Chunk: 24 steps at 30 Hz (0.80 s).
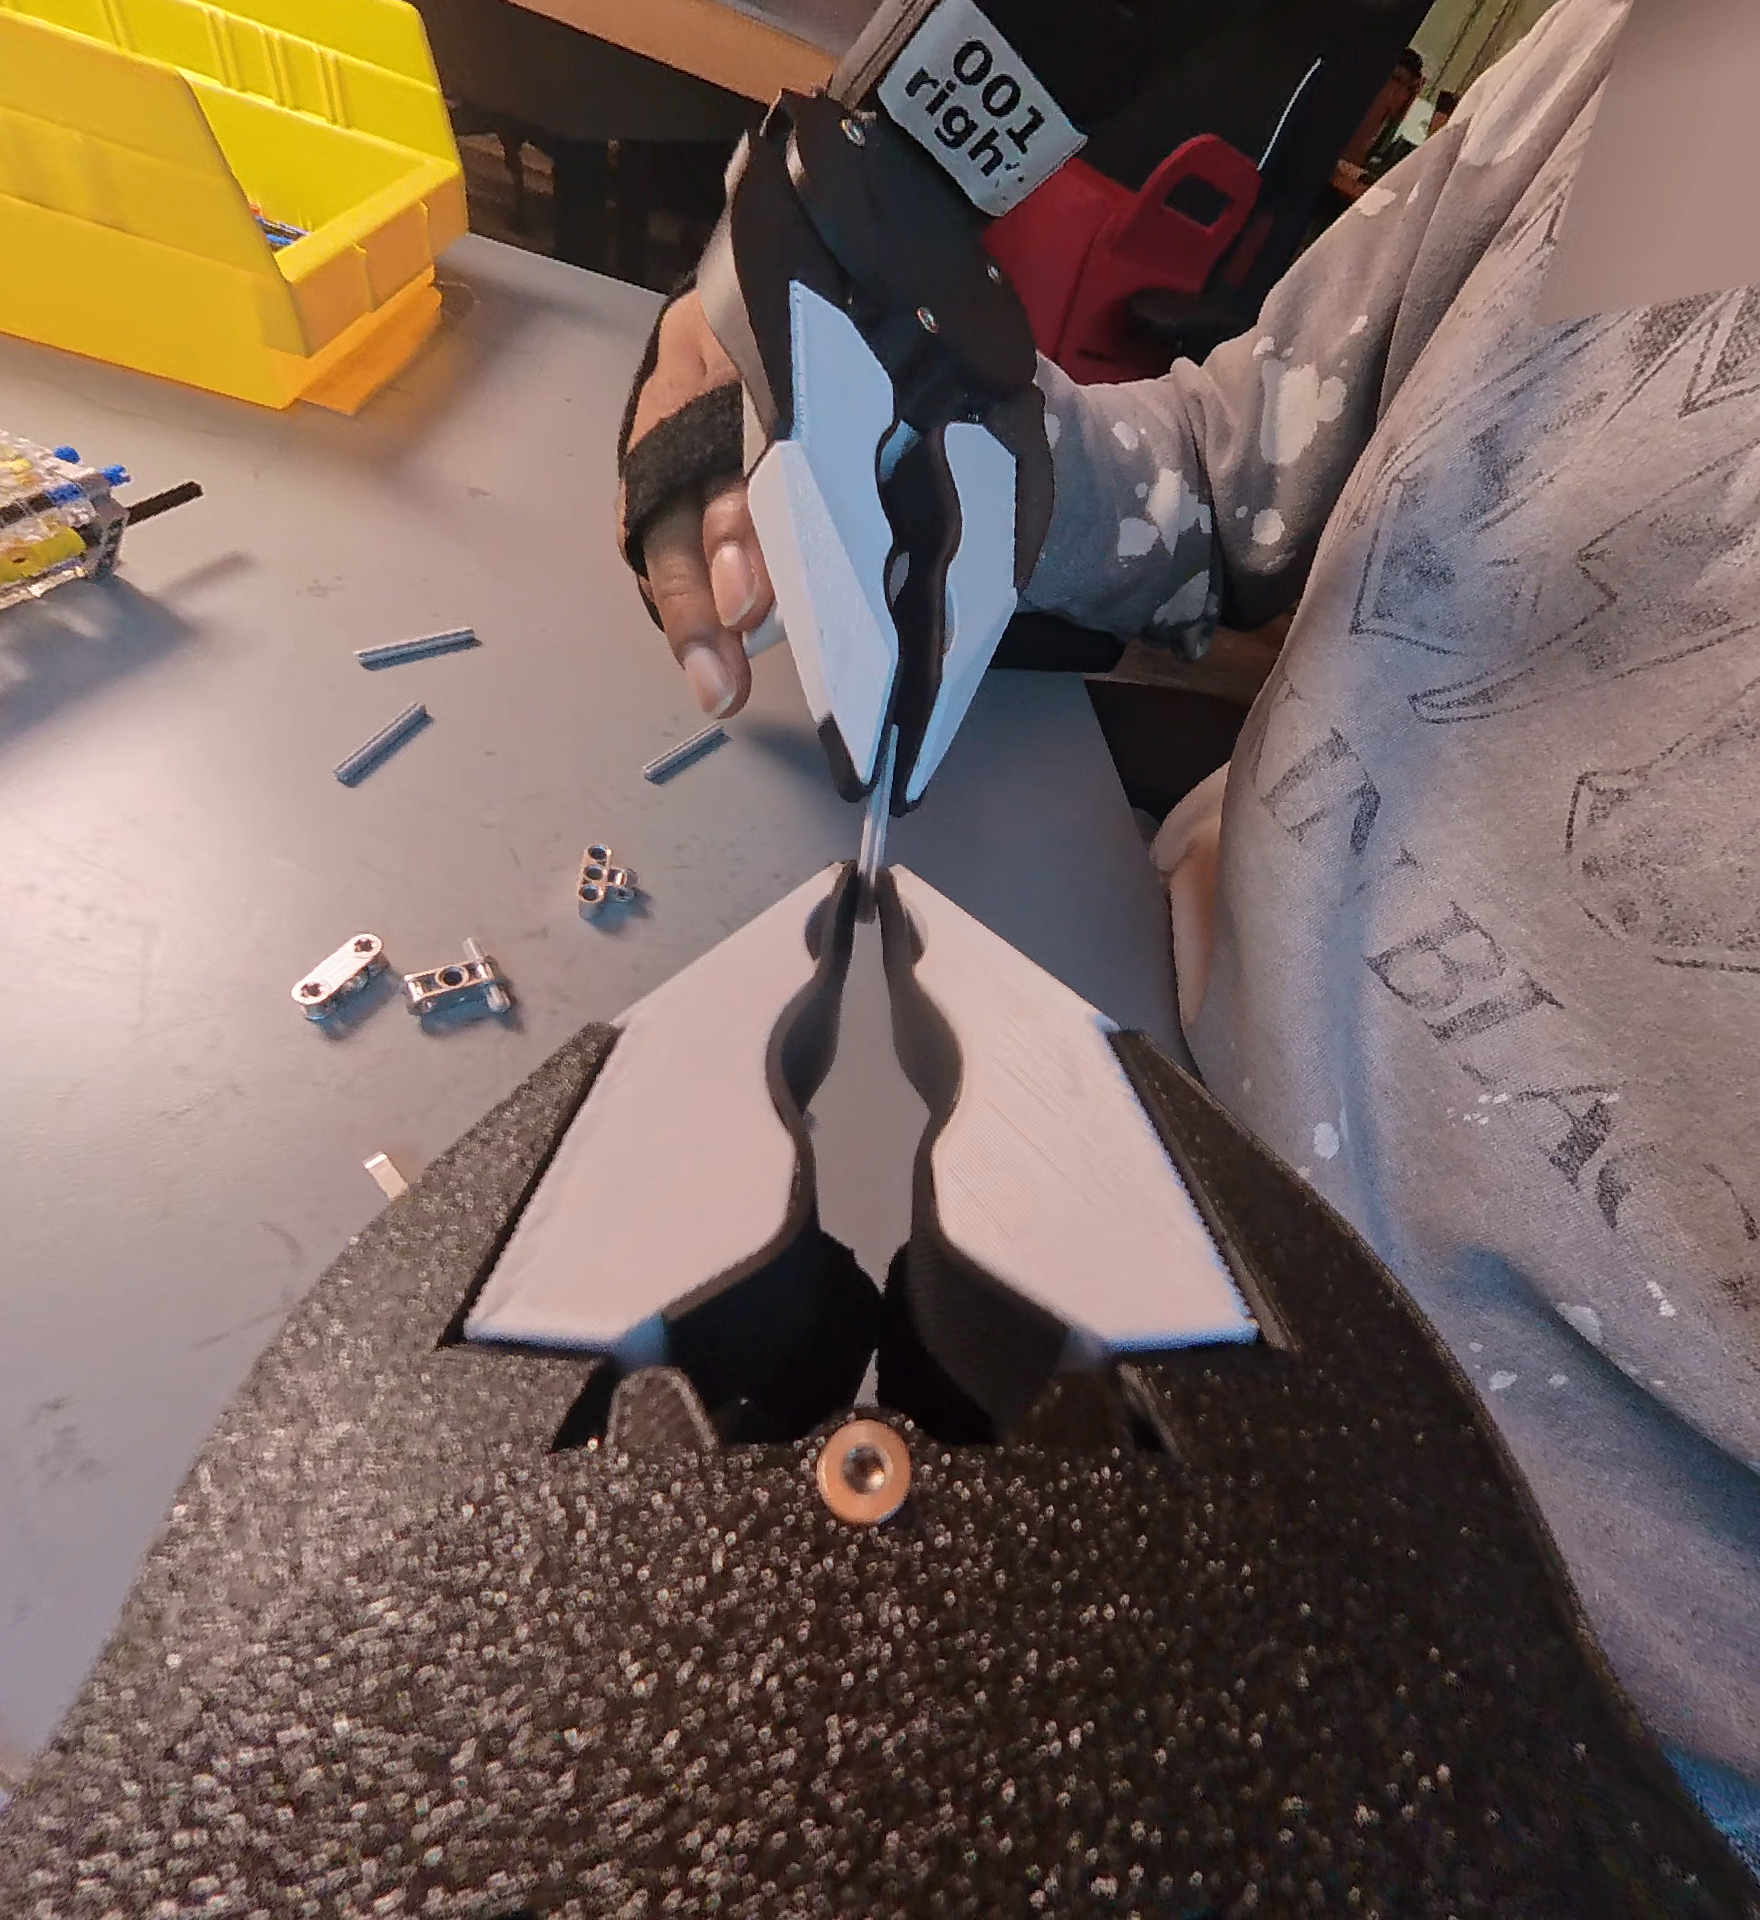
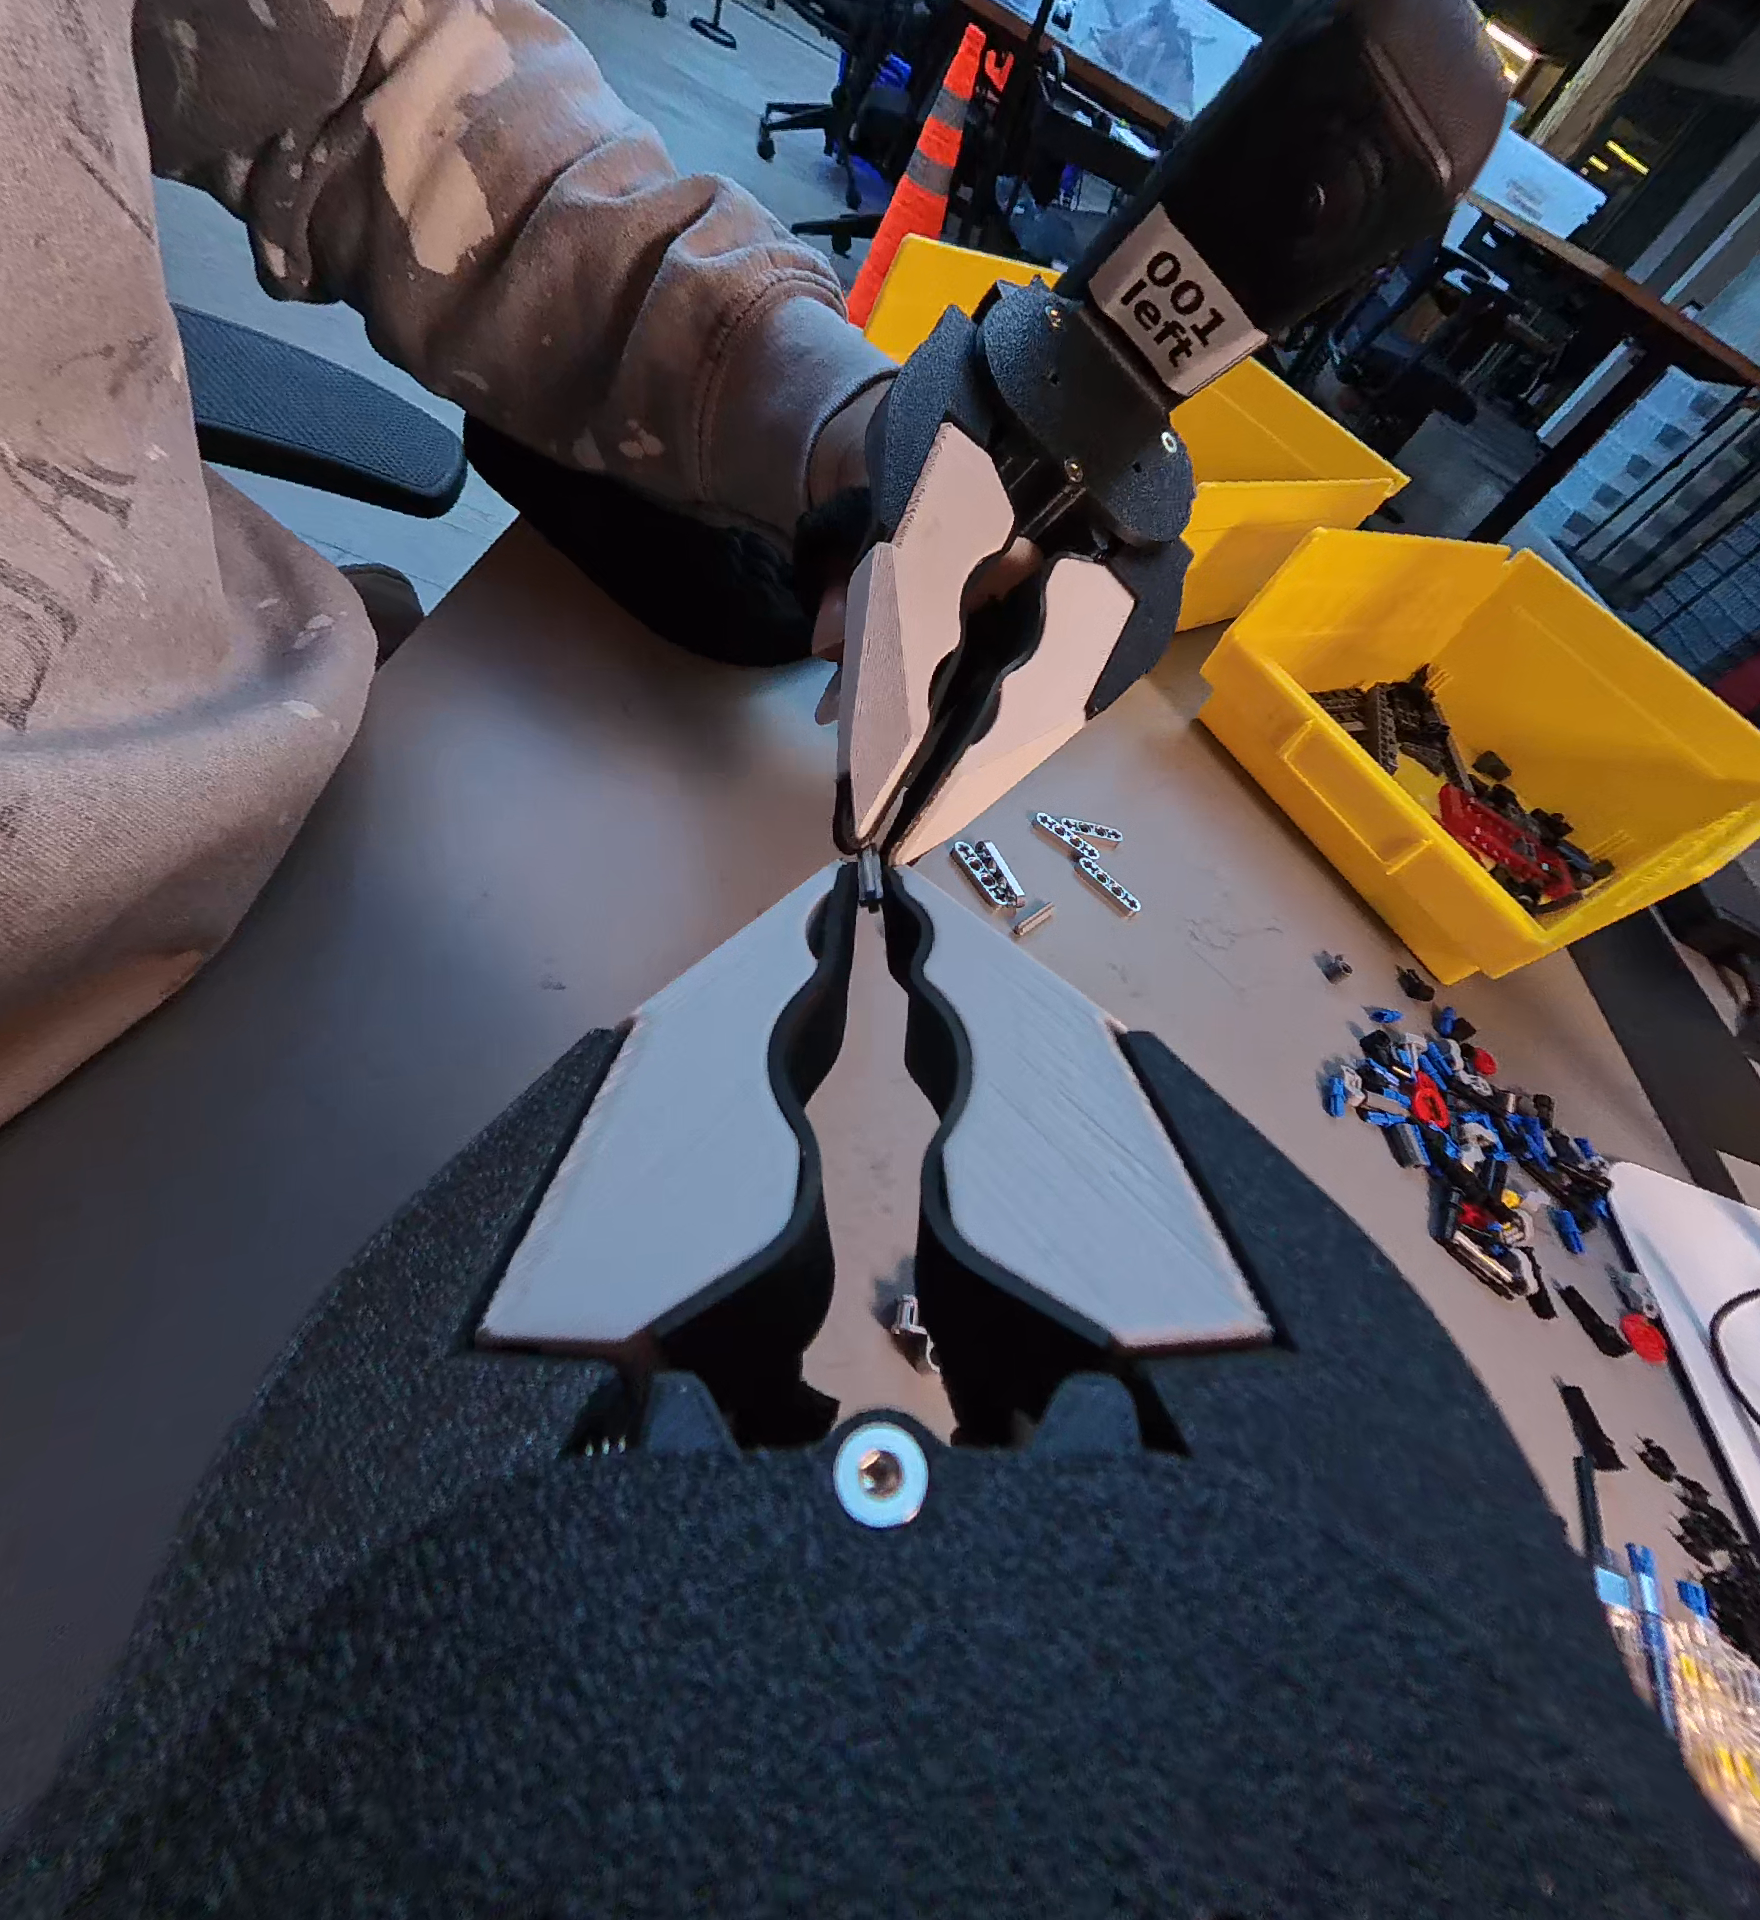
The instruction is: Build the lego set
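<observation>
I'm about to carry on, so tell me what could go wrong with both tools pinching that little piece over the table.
1. The thin grey axle is pinched only at the very tips of the left tool and the right tool; it could slip and drop.
2. If dropped, it might get lost among the loose grey axles on the table, or roll off the table's near edge.

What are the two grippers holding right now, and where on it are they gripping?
Both pinch one small grey pin: the left gripper holds one end, the right gripper the opposite end, jaws tip to tip above the table.
</observation>
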Tool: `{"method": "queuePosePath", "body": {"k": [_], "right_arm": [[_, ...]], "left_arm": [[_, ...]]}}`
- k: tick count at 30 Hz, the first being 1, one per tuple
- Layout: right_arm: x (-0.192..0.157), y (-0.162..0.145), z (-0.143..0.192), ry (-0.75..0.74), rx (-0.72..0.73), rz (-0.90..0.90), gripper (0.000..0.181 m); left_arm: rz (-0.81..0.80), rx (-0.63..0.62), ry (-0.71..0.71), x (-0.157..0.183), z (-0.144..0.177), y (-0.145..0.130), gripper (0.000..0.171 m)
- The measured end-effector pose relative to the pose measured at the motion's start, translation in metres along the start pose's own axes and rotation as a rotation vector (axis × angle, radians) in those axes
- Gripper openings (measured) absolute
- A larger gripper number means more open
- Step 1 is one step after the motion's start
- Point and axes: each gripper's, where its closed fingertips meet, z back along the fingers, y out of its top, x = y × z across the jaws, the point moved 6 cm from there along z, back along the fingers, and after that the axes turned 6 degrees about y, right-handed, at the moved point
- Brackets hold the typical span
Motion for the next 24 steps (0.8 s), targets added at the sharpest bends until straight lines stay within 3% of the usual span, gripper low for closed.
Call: {"method": "queuePosePath", "body": {"k": [7,10,12,14,24], "right_arm": [[0.013,0.003,0.011,-0.028,0.127,-0.118,0.002],[0.016,0.007,0.013,-0.016,0.189,-0.165,0.002],[0.016,0.007,0.013,-0.015,0.206,-0.180,0.002],[0.017,0.007,0.014,-0.011,0.217,-0.190,0.002],[0.007,0.016,0.015,-0.006,0.174,-0.080,0.003]], "left_arm": [[-0.129,0.014,0.169,0.006,0.005,0.015,0.015],[-0.253,-0.011,0.307,0.009,0.003,0.023,0.013],[-0.329,-0.033,0.343,0.013,0.000,0.028,0.003],[-0.360,-0.060,0.357,0.015,-0.002,0.031,0.003],[-0.105,-0.014,0.076,0.014,-0.002,0.028,0.002]]}}
